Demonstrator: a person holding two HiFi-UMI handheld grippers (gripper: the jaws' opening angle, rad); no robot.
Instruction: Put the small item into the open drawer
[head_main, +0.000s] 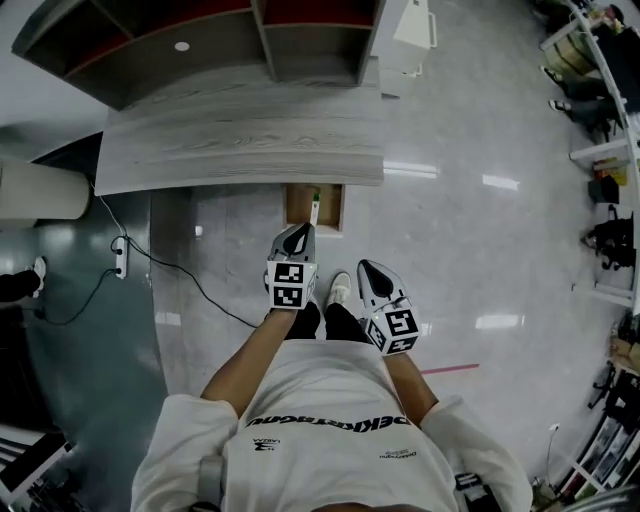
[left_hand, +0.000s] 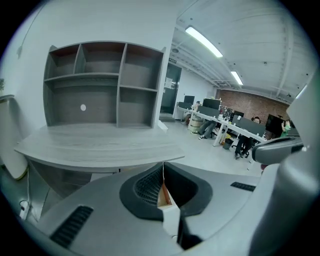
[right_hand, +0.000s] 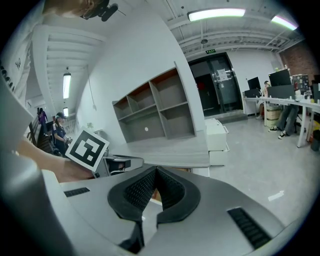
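Note:
The small item (head_main: 314, 209) is a thin white strip with a green end. It sticks out from the tips of my left gripper (head_main: 300, 232), which is shut on it, and it hangs over the open wooden drawer (head_main: 296, 206) under the grey desk (head_main: 240, 140). In the left gripper view the small item (left_hand: 163, 174) shows edge-on as a thin line between the closed jaws of my left gripper (left_hand: 163, 167). My right gripper (head_main: 366, 268) hangs lower right of the drawer, nearer the body. In its own view my right gripper (right_hand: 155, 170) is shut with nothing in it.
A shelf unit (head_main: 200, 40) stands on the back of the desk. A power strip with a black cable (head_main: 120, 258) lies on the floor to the left. A white cabinet (head_main: 415, 30) stands right of the desk. The person's shoe (head_main: 340, 290) is just behind the drawer.

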